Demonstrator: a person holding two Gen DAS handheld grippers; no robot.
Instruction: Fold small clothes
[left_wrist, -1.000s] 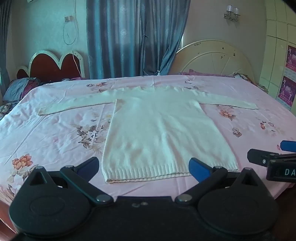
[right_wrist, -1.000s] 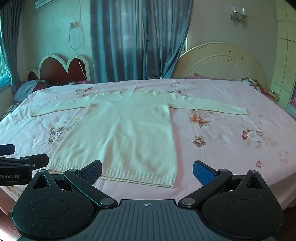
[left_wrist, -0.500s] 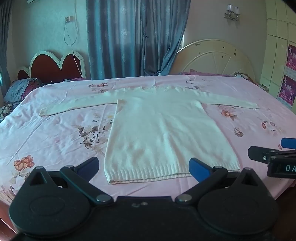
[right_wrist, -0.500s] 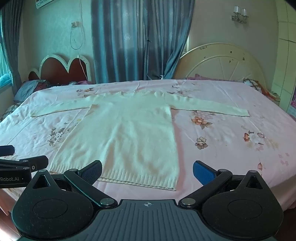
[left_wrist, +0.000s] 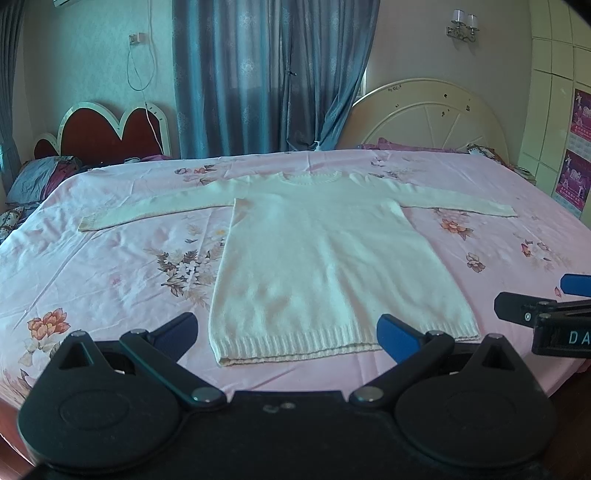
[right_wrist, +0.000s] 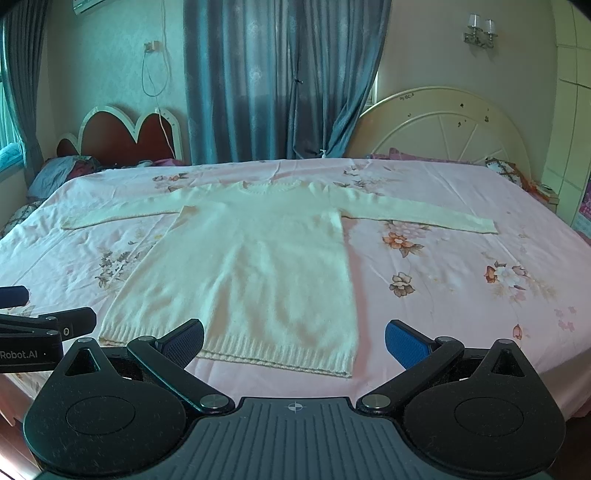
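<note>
A cream knitted sweater (left_wrist: 317, 266) (right_wrist: 251, 269) lies flat on the pink floral bedsheet (left_wrist: 110, 280), sleeves spread left and right, ribbed hem towards me. My left gripper (left_wrist: 286, 332) hovers open just short of the hem, with nothing between its fingers. My right gripper (right_wrist: 293, 341) is also open and empty, over the hem's right half. Each gripper shows at the edge of the other's view: the right gripper (left_wrist: 546, 314) and the left gripper (right_wrist: 40, 328).
The bed has a cream round headboard (left_wrist: 432, 118) at the back right; a red heart-shaped headboard (left_wrist: 103, 129) and pillows (left_wrist: 40, 177) stand at the back left. Blue curtains (left_wrist: 269, 74) hang behind. The near bed edge (left_wrist: 295, 384) lies just under the grippers.
Both views have crept slightly forward and up; the sweater sits a little lower in the frames. Both grippers stay open, and the sweater has not moved.
</note>
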